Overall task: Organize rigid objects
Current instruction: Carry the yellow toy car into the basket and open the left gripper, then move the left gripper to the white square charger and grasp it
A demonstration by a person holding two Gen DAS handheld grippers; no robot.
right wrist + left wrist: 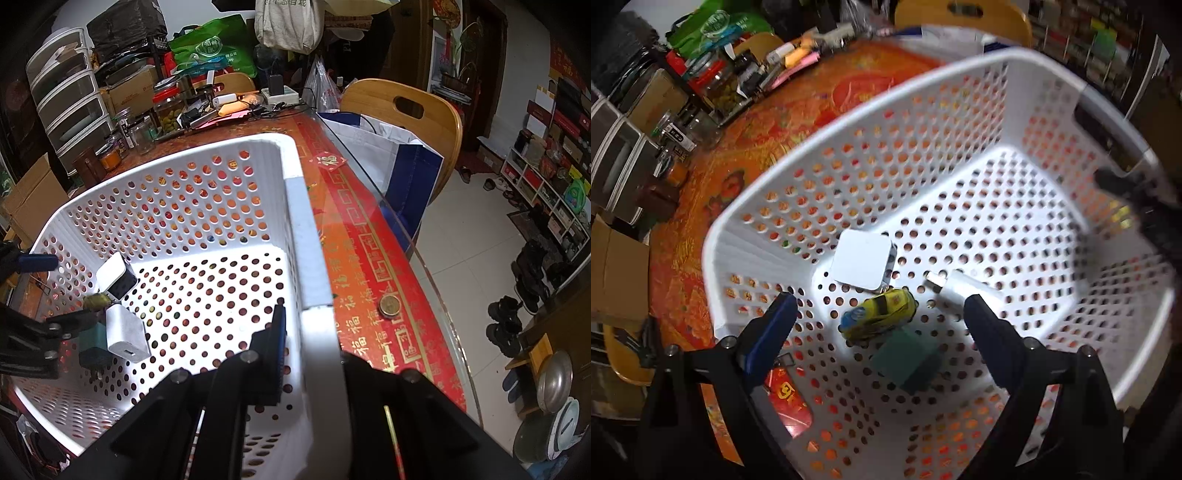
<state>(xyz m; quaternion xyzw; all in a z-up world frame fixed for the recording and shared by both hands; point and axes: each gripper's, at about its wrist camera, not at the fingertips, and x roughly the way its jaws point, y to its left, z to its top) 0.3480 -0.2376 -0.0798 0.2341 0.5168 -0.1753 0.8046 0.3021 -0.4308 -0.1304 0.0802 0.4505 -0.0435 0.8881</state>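
Left wrist view: looking down into white basket [849,122] on red-orange table [812,92]. Spread wide for left gripper [879,301], nothing between its pads, poised above the basket floor. Lying bunched towards the floor's near-left corner: white square box [862,260], just beside it yellow toy car [879,317] with a blue patch of unreadable print, then white charger [960,286] with its metal port showing, and blurred green block [908,365] nearest the camera. Showing through the basket's near wall, red packet [786,398] with a gold mark, not legible. At the table's far edge, jars and clutter; labels too blurred to read.

Right wrist view: clamped tight for right gripper [310,332], jaws closed on the basket's right rim, one blue pad inside the wall, the other finger outside. Same four things seen at the basket floor's left side. Along the table's right edge, a red border with repeated gold "福"; also red diamond sticker [328,161] reading "福", and round gold piece [388,305] lying on the border. Behind the table's far edge, green bag [214,48], white print unreadable.
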